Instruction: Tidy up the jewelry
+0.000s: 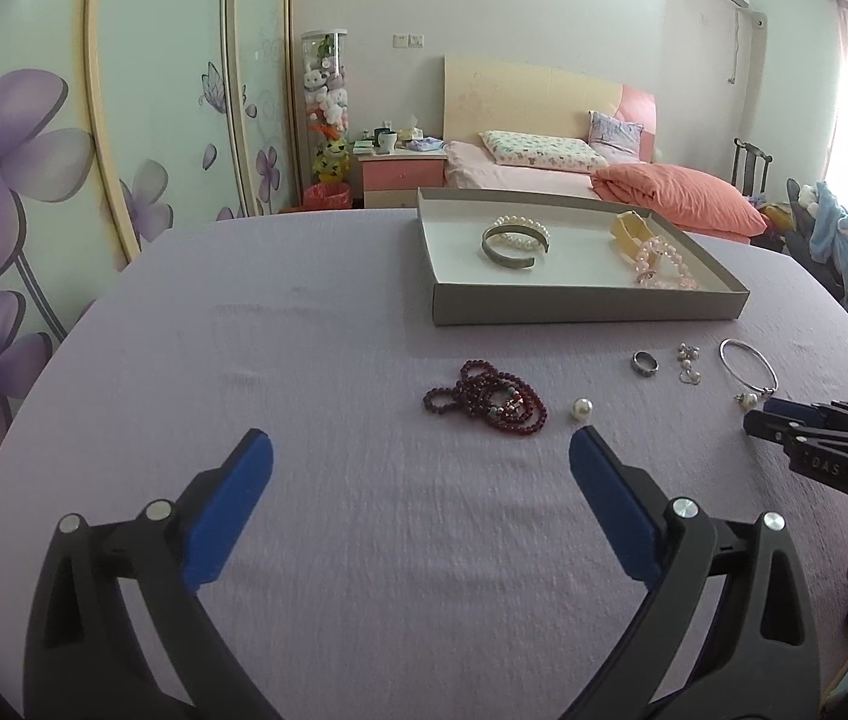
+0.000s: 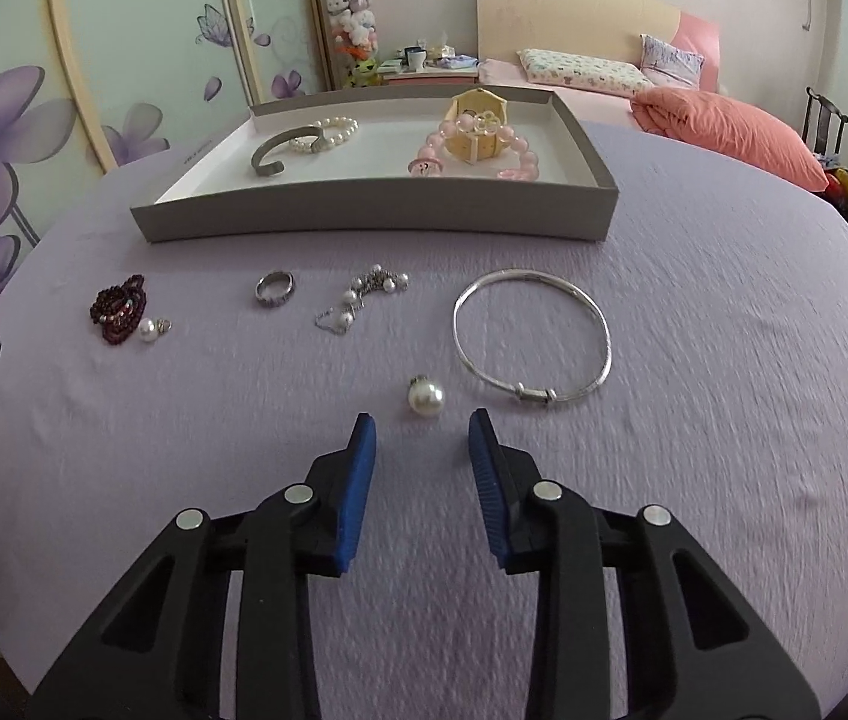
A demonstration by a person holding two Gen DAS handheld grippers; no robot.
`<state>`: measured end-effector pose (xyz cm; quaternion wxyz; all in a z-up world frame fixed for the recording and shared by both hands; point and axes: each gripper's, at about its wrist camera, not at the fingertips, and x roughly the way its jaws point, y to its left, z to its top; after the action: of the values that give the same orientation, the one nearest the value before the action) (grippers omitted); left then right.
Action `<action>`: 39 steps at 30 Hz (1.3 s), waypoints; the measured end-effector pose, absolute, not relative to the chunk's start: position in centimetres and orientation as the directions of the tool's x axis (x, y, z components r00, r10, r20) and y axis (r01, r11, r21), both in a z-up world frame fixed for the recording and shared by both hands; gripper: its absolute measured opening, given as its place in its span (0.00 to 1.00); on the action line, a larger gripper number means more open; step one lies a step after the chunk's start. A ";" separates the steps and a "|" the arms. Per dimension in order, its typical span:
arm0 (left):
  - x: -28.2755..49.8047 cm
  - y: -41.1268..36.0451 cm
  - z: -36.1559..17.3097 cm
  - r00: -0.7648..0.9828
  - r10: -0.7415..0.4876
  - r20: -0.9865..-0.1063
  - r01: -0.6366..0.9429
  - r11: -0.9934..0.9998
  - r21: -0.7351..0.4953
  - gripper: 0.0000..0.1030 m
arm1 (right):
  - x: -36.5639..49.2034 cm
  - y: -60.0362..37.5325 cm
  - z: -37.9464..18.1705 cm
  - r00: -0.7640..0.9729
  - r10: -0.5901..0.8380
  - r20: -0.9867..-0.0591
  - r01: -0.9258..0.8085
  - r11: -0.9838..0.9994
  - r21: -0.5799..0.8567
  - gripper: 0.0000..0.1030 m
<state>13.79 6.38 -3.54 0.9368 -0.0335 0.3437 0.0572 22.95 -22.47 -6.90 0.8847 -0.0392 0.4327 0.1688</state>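
- Left gripper (image 1: 420, 447): jaws wide apart, empty, above the cloth (image 1: 303, 540); red beads (image 1: 487, 399) and a pearl (image 1: 582, 408) lie just ahead.
- Tray (image 2: 375, 213): holds a cuff (image 2: 279, 147), pearl bracelet (image 2: 333, 131) and pink bracelet (image 2: 472, 147).
- Right gripper (image 2: 422, 423): jaws partly open, holding nothing, another pearl (image 2: 427, 399) just beyond its tips, bangle (image 2: 532, 339) right of it.

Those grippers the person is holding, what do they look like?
Both match: the left gripper and right gripper have black plastic forked arms, silver round rivets at the joints and ribbed blue pads on the fingertips. No cables or sleeves show.
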 end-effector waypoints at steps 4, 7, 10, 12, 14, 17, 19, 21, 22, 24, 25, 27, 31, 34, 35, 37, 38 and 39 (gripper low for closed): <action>13.8 6.5 -3.8 0.752 0.080 -0.654 -0.132 0.991 -0.029 0.96 | 23.4 -22.0 -6.8 0.580 0.254 -0.774 -0.328 0.943 0.064 0.28; 13.9 6.5 -4.0 0.748 0.076 -0.659 -0.130 0.991 -0.033 0.96 | 23.7 -21.9 -6.8 0.580 0.252 -0.775 -0.327 0.943 0.062 0.26; 14.0 6.4 -4.0 0.747 0.076 -0.660 -0.128 0.991 -0.031 0.96 | 23.9 -22.0 -6.8 0.580 0.253 -0.774 -0.327 0.943 0.063 0.25; 14.1 6.2 -4.1 0.746 0.077 -0.661 -0.127 0.991 -0.028 0.96 | 24.0 -21.9 -6.8 0.580 0.251 -0.775 -0.328 0.943 0.060 0.25; 14.3 6.1 -4.2 0.744 0.076 -0.664 -0.126 0.992 -0.027 0.96 | 24.0 -21.9 -6.8 0.581 0.251 -0.775 -0.328 0.943 0.059 0.24; 14.5 5.9 -4.2 0.742 0.077 -0.666 -0.125 0.992 -0.025 0.96 | 24.1 -21.9 -6.8 0.580 0.252 -0.775 -0.329 0.943 0.060 0.20; 14.6 5.8 -4.3 0.739 0.079 -0.669 -0.126 0.992 -0.022 0.96 | 24.1 -22.0 -6.8 0.580 0.253 -0.774 -0.327 0.943 0.063 0.13; 14.8 5.7 -4.4 0.736 0.080 -0.673 -0.126 0.992 -0.020 0.96 | 24.1 -21.9 -6.7 0.580 0.254 -0.774 -0.326 0.943 0.064 0.13; 14.9 5.7 -4.5 0.733 0.081 -0.675 -0.127 0.992 -0.018 0.96 | 24.0 -21.9 -6.7 0.580 0.253 -0.775 -0.327 0.943 0.063 0.13; 15.3 5.6 -4.6 0.728 0.087 -0.680 -0.130 0.991 -0.013 0.96 | 24.0 -22.0 -6.7 0.577 0.256 -0.776 -0.328 0.942 0.066 0.13; 15.5 5.5 -4.7 0.725 0.090 -0.683 -0.132 0.991 -0.010 0.96 | 24.0 -22.1 -6.7 0.570 0.265 -0.778 -0.332 0.940 0.078 0.13; 16.3 5.4 -4.9 0.713 0.107 -0.692 -0.148 0.989 0.001 0.96 | 23.8 -22.3 -6.6 0.556 0.287 -0.780 -0.337 0.936 0.105 0.13; 18.1 5.5 -5.3 0.694 0.120 -0.710 -0.181 0.983 -0.011 0.96 | 23.4 -22.7 -6.0 0.558 0.315 -0.768 -0.344 0.930 0.132 0.13; 19.7 5.7 -5.9 0.675 0.112 -0.729 -0.208 0.977 -0.043 0.88 | 23.2 -22.8 -5.5 0.562 0.328 -0.759 -0.351 0.926 0.140 0.13; 20.4 5.8 -6.1 0.666 0.102 -0.739 -0.214 0.975 -0.057 0.84 | 23.1 -22.8 -5.3 0.563 0.331 -0.757 -0.354 0.925 0.141 0.13; 21.3 5.7 -6.5 0.654 0.091 -0.751 -0.221 0.972 -0.074 0.81 | 23.0 -22.7 -5.2 0.563 0.334 -0.756 -0.359 0.923 0.141 0.13; 21.8 5.7 -6.6 0.649 0.089 -0.756 -0.225 0.971 -0.079 0.80 | 23.0 -22.7 -5.2 0.562 0.336 -0.756 -0.362 0.922 0.141 0.13; 22.2 5.6 -6.8 0.644 0.086 -0.760 -0.227 0.970 -0.083 0.79 | 23.0 -22.7 -5.2 0.562 0.336 -0.755 -0.363 0.921 0.140 0.13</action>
<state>22.17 5.59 -6.80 0.9027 -0.0856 0.4127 0.0868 22.95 -22.71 -5.21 0.8837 -0.0156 0.4239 0.1978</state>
